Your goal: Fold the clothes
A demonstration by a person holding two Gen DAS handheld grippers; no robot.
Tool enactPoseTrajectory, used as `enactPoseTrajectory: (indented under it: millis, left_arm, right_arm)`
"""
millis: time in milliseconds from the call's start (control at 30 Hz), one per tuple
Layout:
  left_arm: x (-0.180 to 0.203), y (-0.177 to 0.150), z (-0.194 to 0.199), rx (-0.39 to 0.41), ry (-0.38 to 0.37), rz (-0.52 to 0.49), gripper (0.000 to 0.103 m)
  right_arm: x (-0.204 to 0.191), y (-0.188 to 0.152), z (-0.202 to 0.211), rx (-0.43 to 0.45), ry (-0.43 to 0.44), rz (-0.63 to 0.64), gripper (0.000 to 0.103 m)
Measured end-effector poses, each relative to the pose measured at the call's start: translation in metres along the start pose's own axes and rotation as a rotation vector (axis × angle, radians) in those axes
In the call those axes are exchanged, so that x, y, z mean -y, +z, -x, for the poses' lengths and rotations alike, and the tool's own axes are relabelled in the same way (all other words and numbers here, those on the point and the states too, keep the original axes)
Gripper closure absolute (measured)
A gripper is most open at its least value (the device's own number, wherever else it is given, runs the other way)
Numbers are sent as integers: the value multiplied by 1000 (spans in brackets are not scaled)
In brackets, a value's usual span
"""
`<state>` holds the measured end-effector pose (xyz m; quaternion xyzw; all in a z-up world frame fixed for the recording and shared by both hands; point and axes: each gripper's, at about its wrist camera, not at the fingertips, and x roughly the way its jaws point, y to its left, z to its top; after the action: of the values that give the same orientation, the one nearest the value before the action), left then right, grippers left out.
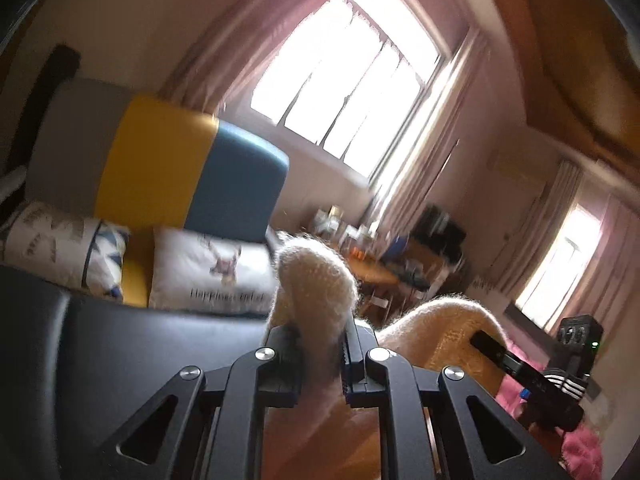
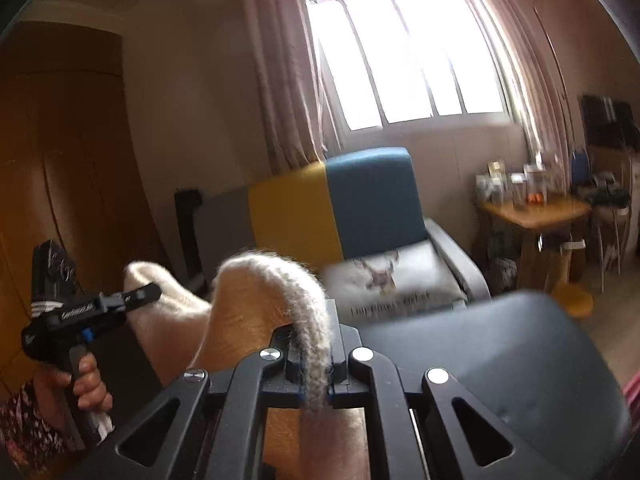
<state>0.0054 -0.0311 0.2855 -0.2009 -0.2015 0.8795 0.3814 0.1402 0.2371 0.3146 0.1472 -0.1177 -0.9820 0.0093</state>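
A cream knitted sweater (image 1: 316, 276) is held up in the air between both grippers. My left gripper (image 1: 320, 340) is shut on one bunched edge of it. My right gripper (image 2: 312, 344) is shut on another edge, where the ribbed knit (image 2: 308, 308) folds over the fingers. The sweater spans across to the other gripper in each view: the right gripper (image 1: 480, 340) shows at the right of the left wrist view, the left gripper (image 2: 148, 292) at the left of the right wrist view. The rest of the sweater hangs below, out of sight.
A black padded surface (image 1: 140, 340) lies just below and ahead; it also shows in the right wrist view (image 2: 500, 352). Behind stands a yellow, blue and grey sofa (image 2: 360, 200) with printed cushions (image 1: 216, 276). A wooden side table (image 2: 536, 212) with jars stands right. A wooden wardrobe (image 2: 60, 160) is left.
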Motion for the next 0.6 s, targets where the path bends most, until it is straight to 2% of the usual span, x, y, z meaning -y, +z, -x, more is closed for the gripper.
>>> enactPoseTrajectory:
  millis: [233,433,600]
  left_arm:
    - [17,33,58,165,-22,-5,90]
    - [27,52,106,295,-28,-21,90]
    - [30,65,142,382,-16,-54,90]
  right_arm:
    - [-47,47,17,148,27,118,98]
    - [-70,68,26,219,99,121,98]
    - [-77,79,50,293,149,114,98]
